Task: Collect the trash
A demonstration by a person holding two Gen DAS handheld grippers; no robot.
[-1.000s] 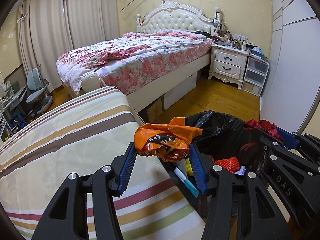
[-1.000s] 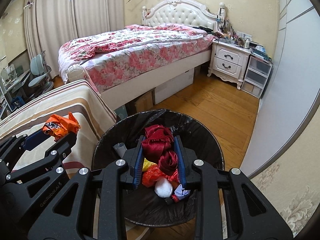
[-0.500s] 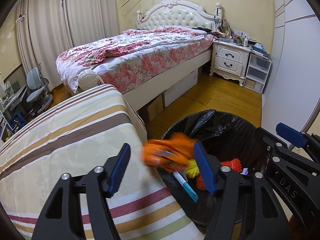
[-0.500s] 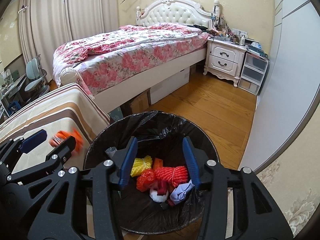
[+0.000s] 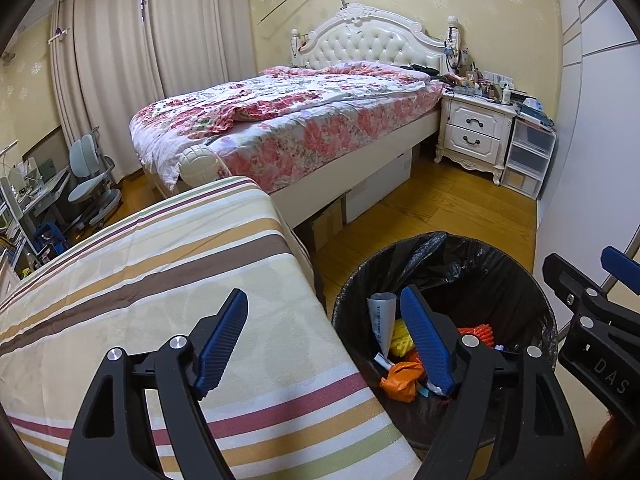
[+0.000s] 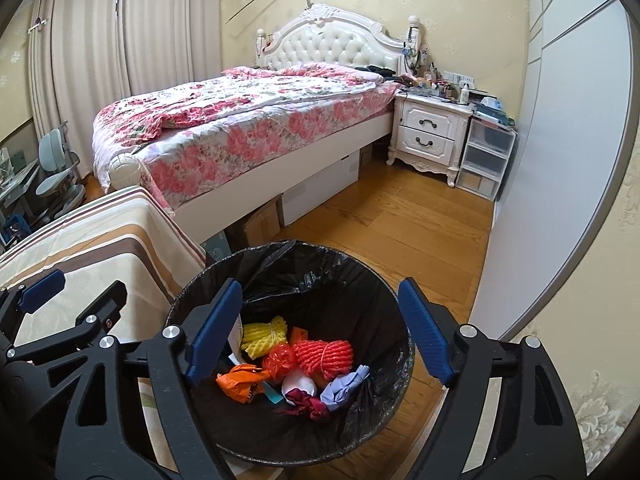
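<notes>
A bin lined with a black bag (image 6: 344, 264) (image 5: 480, 256) stands on the floor beside the striped table. Inside lie an orange wrapper (image 6: 240, 386) (image 5: 400, 380), a dark red cloth (image 6: 308, 400), yellow foam net (image 6: 266, 336), red foam net (image 6: 324, 356) and other scraps. My right gripper (image 6: 320, 340) is open and empty above the bin. My left gripper (image 5: 328, 344) is open and empty, over the table's right edge and the bin's left rim.
The striped tablecloth (image 5: 140, 280) covers the table on the left. A bed with a floral quilt (image 5: 300, 120) stands behind, with boxes under it. A white nightstand (image 5: 476, 132) and plastic drawers (image 5: 528, 156) stand at the far right. A white wardrobe (image 6: 560, 140) lines the right wall.
My left gripper opened and the orange wrapper fell into the bin. My right gripper opened and the dark red cloth dropped into the bin. Both grippers opened wider.
</notes>
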